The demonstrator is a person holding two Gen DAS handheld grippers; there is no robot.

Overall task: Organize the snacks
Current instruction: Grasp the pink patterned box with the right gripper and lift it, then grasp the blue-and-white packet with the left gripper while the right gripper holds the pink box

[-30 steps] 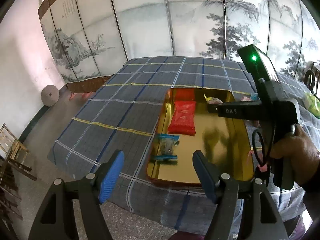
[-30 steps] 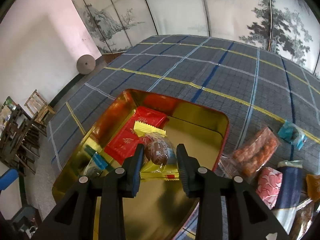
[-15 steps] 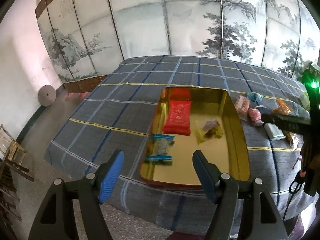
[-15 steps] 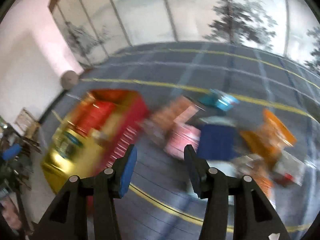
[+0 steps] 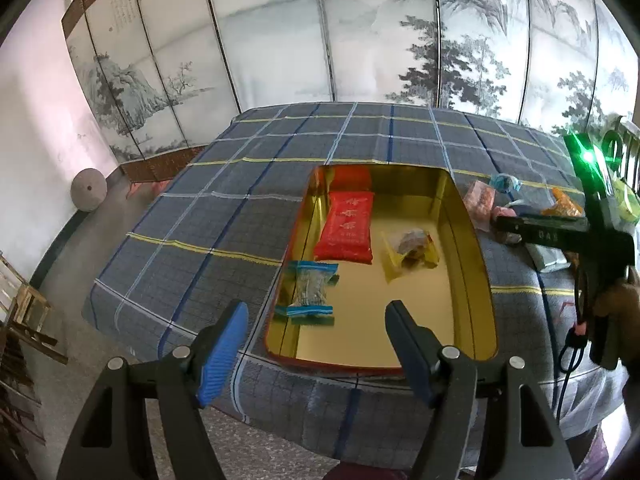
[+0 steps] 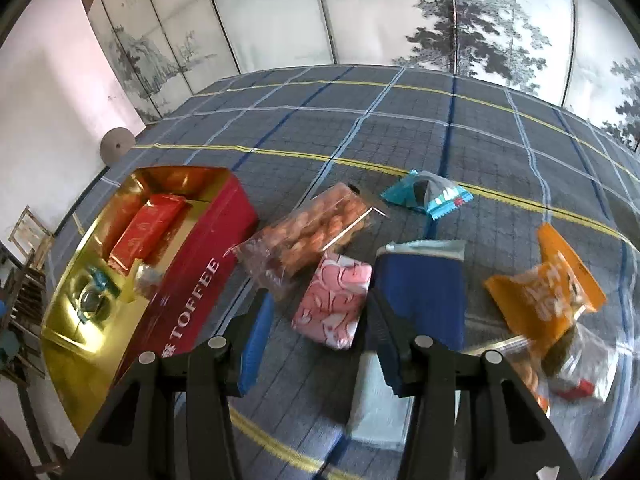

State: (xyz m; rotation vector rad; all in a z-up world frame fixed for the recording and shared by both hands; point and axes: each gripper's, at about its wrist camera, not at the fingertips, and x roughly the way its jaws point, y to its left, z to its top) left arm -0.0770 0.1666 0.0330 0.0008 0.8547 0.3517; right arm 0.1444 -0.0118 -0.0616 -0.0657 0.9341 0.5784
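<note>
- The checked tablecloth (image 5: 224, 216) covers the whole table, with the tin on one side and a loose pile of snacks on the other.
- The gold-lined toffee tin (image 6: 192, 280) now holds three packets: a red packet (image 5: 347, 224), a blue-ended candy (image 5: 311, 290), and a yellow-wrapped snack (image 5: 408, 250) lying flat next to the red one.
- That yellow one is the big change: a second ago it was pinched in the right gripper over the tin, and now it's sitting inside on its own. So one more snack looks sorted.
- The right gripper (image 6: 320, 340) has swung away from the tin to the pile; its fingers are spread and hold nothing, hovering over the pink packet (image 6: 334, 304) with the dark blue packet (image 6: 420, 284) just beside it.
- Best guess is pink gets grabbed next. The orange packet (image 6: 548, 292), teal packet (image 6: 428, 196) and clear bag of orange snacks (image 6: 308, 236) are left on the cloth.
- The left gripper (image 5: 316, 352) hangs back at the tin's near end, fingers wide apart, nothing in them.
</note>
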